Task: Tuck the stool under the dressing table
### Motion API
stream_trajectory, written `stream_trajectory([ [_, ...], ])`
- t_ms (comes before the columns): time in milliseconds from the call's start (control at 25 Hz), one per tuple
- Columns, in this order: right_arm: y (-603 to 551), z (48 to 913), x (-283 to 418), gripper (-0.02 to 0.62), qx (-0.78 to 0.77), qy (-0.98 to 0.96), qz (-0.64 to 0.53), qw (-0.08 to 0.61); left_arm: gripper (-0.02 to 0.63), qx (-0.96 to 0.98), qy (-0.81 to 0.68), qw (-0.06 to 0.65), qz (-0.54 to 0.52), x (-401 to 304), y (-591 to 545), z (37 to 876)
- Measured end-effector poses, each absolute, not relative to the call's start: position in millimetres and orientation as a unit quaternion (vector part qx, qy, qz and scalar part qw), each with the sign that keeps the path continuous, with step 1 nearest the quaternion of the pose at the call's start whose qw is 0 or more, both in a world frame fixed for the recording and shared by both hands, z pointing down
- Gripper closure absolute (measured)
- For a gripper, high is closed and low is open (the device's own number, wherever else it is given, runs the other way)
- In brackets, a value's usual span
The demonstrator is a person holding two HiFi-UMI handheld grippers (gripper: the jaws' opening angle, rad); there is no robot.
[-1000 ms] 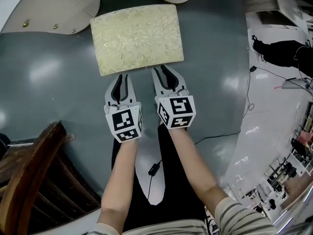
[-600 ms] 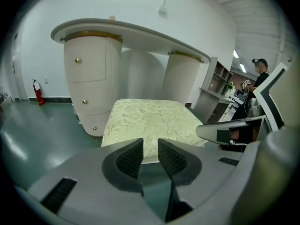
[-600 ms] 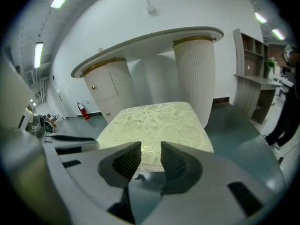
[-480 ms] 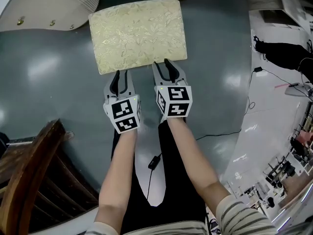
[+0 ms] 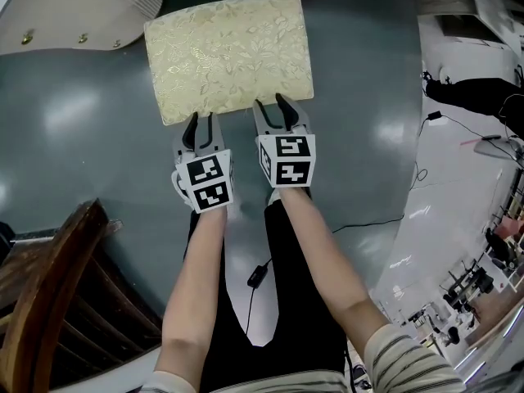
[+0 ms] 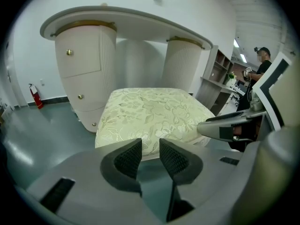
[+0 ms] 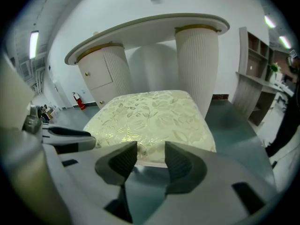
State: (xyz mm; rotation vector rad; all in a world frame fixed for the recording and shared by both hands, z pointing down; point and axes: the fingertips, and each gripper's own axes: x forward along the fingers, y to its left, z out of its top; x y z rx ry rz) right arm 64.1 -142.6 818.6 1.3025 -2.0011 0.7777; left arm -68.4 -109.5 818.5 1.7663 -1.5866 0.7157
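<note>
Fingers of the left gripper and right gripper have just been opening; they stand wide and empty at the near edge of the stool. The stool is on the floor before the table. Push with the 2 grippers evenly, straight under.

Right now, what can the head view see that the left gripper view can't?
Only the head view shows the wooden chair, the person's arms and a black cable on the floor. Only the left gripper view shows a red fire extinguisher and the white wall behind the dressing table. Both show the flowery stool and the table's drawers with gold knobs.
</note>
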Motion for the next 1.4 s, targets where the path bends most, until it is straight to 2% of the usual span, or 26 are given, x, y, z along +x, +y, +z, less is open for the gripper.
stream_trajectory([
  [680,-146,824,64,0.417,0.483,-0.758,0.302,0.318,0.5,0.67,-0.601,0.323,0.292,-66,-115,830],
  [1400,-149,826,65,0.417,0.465,-0.765,0.307,0.322,0.5,0.663,-0.595,0.364,0.271,-62,-117,835],
])
